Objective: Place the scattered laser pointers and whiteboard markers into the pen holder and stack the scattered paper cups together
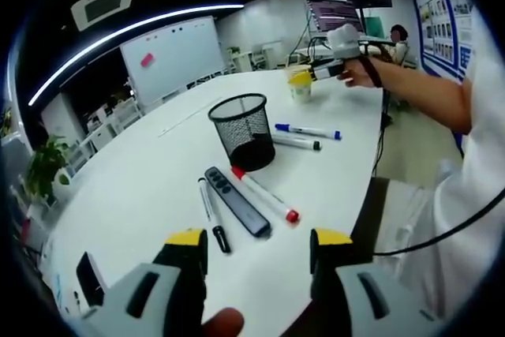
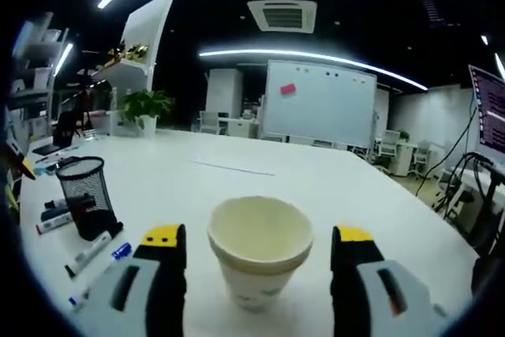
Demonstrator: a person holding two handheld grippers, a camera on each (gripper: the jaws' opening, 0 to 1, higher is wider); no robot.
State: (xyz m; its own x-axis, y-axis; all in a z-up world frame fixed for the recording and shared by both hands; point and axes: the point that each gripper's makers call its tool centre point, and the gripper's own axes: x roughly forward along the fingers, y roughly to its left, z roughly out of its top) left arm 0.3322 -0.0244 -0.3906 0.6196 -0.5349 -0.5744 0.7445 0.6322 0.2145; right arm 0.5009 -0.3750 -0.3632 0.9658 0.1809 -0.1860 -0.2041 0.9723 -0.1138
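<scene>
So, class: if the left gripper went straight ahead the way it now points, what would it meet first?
Probably the dark laser pointer, lying just ahead of the open left gripper; the red-capped marker lies close beside it, so depth leaves some doubt.

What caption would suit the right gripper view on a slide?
Open right gripper straddling stacked paper cups on a white table, mesh pen holder nearby.
</scene>
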